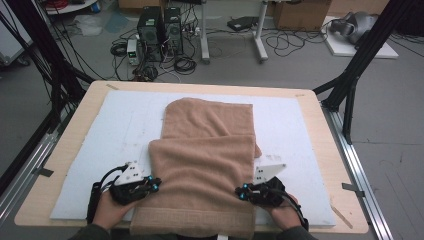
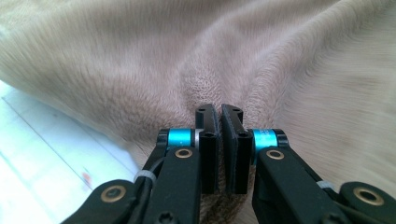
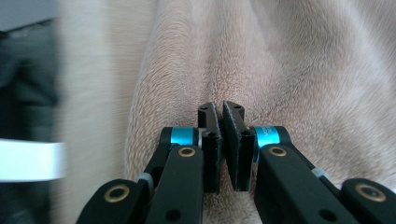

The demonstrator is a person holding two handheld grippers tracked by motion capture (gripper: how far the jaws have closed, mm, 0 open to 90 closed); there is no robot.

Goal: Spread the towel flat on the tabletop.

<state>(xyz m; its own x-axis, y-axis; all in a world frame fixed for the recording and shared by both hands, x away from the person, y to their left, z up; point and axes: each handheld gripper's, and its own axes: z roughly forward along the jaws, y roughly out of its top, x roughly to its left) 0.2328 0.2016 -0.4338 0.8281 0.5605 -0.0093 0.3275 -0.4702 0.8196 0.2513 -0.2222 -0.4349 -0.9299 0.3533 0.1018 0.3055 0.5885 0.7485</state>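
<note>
Tan towel (image 1: 207,160) is lying lengthwise down the middle of the tabletop (image 1: 320,125), on a white mat (image 1: 285,130). Its far end is lying flat short of the far edge; its near end is hanging over the near edge. A folded-over layer is covering the near half, its fold edge running across the towel about midway along it.

Left claw (image 1: 156,184) is sitting at the towel's left side, near the near-left corner of the mat, pointing inward. In the left gripper view, the left claw is clenched on a pinch of towel, the cloth bunching into a ridge that is rising from between the pads (image 2: 209,135). White mat is showing at lower left of that view.

Right claw (image 1: 241,191) is sitting at the towel's right side, pointing inward, opposite the left one. In the right gripper view, it is likewise clenched on towel, pads (image 3: 236,135) nearly meeting, with a crease running up from them.

A hand is wrapping each claw's body at the near edge. Grey plates are topping both claws.
</note>
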